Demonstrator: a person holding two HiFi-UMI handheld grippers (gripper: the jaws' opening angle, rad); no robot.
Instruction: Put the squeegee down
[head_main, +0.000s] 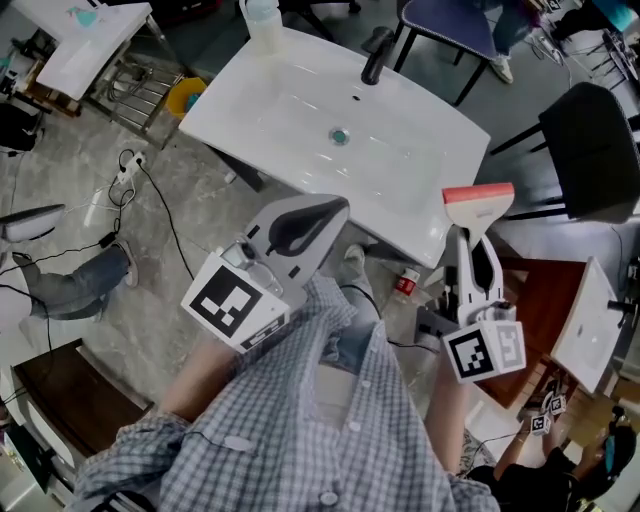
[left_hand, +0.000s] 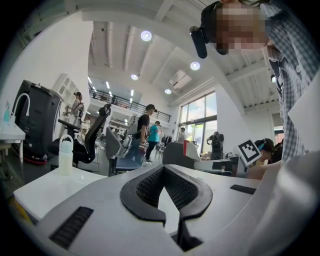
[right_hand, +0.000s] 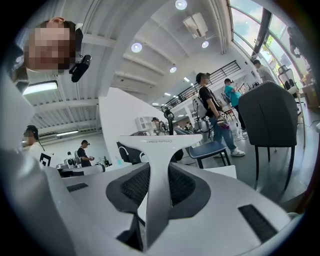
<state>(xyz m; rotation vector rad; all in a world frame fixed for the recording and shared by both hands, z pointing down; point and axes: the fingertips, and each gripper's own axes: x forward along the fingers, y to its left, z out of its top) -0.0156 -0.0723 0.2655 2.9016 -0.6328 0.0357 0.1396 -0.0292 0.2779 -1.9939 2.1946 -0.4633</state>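
The squeegee (head_main: 478, 197), white-handled with a red blade on top, stands upright between the jaws of my right gripper (head_main: 474, 256), which is shut on its handle. It hangs just off the right front corner of the white sink basin (head_main: 300, 110). In the right gripper view the squeegee (right_hand: 160, 150) rises between the black pads (right_hand: 131, 186), its T-shaped head level. My left gripper (head_main: 336, 210) hovers over the sink's front rim, shut with nothing in it. In the left gripper view its pads (left_hand: 150, 186) meet at the tip of the left gripper (left_hand: 162, 169).
A black faucet (head_main: 375, 58) and a clear bottle (head_main: 262, 20) stand at the sink's far edge. A black chair (head_main: 590, 150) is to the right, a wooden piece (head_main: 540, 300) below it. A red can (head_main: 405, 283) and cables (head_main: 130, 170) lie on the floor.
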